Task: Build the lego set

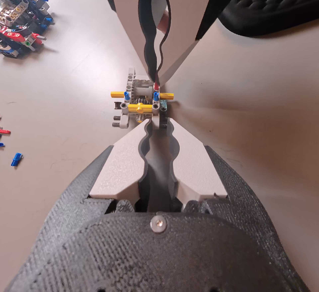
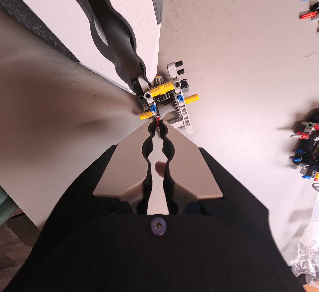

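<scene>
While both grippers are meeting nose to nose over the pale table (image 1: pixel 241 128), the job looks to be in a pin-fitting step. The left gripper (image 1: pixel 158 124) is clamping the near end of the small assy, jaws pressed onto a grey beam and the black piece beside it, prob. to be steadying it so it isn't sliding when pushed from the far side. The right gripper (image 2: pixel 158 123) is pinching a small red pin (image 2: pixel 157 122) at its very tips and is holding it against the end of a grey side beam, apparently seating it in a hole; how deep it's sitting I can't tell.

The gearbox sub-assembly (image 1: pixel 140 104) is resting on the table between the two grippers, roughly mid-table. It's showing two light grey beams as side frames, dark gears inside, a grey toothed wheel on one flank, yellow axles (image 1: pixel 117 94) sticking out both sides w/ a yellow cross connector across the front, blue pins (image 1: pixel 126 95) in the beams, black pins at one corner.

Off to one side a bigger black, red and blue build (image 1: pixel 20 22) is waiting, well apart. Loose blue pieces (image 1: pixel 16 159) and a red one are lying near the table edge
</scene>
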`<state>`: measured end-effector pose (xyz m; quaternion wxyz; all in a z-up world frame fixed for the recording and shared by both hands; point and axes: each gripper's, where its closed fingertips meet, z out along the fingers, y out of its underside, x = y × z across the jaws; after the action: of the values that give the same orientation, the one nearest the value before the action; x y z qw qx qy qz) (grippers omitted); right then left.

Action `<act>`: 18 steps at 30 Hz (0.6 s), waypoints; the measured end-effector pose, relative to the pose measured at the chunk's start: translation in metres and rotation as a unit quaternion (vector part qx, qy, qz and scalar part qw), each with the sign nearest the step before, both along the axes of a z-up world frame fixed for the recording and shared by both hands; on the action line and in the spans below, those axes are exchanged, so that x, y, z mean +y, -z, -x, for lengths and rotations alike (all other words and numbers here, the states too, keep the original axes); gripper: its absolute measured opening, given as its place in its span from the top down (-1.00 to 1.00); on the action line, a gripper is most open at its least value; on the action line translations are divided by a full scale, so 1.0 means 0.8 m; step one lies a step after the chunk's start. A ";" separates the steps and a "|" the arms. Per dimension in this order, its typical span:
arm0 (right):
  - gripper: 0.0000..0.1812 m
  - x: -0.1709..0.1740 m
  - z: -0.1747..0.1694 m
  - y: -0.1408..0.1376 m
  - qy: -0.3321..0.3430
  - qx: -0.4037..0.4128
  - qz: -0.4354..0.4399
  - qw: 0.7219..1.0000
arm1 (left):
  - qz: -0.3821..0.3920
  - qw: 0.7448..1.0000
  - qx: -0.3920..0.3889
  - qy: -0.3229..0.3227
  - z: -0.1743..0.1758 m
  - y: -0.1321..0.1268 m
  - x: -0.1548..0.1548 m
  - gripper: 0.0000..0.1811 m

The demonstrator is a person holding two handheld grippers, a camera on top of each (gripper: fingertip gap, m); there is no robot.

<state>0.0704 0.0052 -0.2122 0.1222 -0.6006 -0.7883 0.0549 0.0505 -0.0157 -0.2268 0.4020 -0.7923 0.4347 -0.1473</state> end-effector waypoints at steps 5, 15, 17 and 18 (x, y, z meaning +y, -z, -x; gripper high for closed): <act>0.97 -0.002 0.010 0.002 0.000 0.013 0.004 1.000 | 0.000 1.000 0.000 0.001 0.000 0.000 0.000 0.84; 0.96 -0.002 0.007 -0.004 -0.018 0.128 0.034 0.991 | 0.011 1.000 -0.014 -0.004 0.000 -0.001 0.000 0.84; 0.96 0.001 0.008 -0.005 0.013 0.169 0.042 0.985 | 0.011 1.000 -0.015 -0.007 0.001 -0.002 0.001 0.84; 0.96 0.002 0.007 -0.005 0.032 0.187 0.047 0.981 | 0.011 1.000 -0.014 -0.007 0.001 -0.001 0.001 0.84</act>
<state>0.0645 0.0065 -0.2082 0.2407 -0.6097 -0.7283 0.1998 0.0496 -0.0146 -0.2256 0.4007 -0.7976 0.4214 -0.1604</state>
